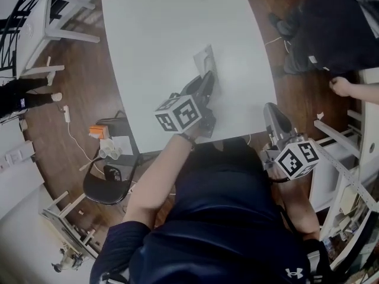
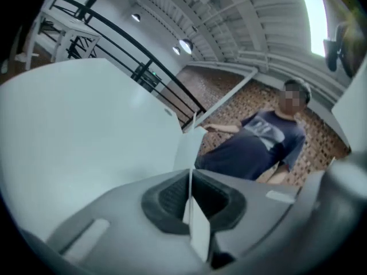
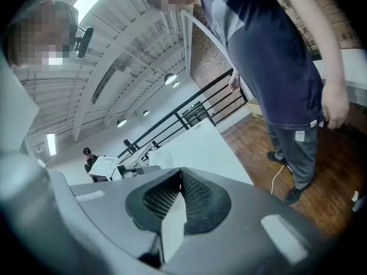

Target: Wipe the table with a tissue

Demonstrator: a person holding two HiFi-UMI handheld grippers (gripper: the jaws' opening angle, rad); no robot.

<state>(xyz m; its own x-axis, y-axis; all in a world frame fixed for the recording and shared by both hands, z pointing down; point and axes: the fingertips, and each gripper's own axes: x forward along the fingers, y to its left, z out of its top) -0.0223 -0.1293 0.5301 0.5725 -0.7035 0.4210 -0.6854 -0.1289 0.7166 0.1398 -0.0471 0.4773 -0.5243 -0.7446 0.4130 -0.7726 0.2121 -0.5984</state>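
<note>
We are wiping: our left gripper (image 1: 207,79) pinches the tissue (image 1: 204,58), seemingly flat on the table (image 1: 154,28) mid-right, while our right gripper (image 1: 271,109) hangs clenched and empty off the near edge, and next we must sweep sideways.

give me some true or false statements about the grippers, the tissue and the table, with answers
1. The left gripper has its jaws shut on the tissue. True.
2. The right gripper holds a second tissue. False: its jaws are shut with nothing between them.
3. The right gripper hangs over the middle of the table. False: it is by the table's near right corner.
4. A person stands beside the table. True.
</note>
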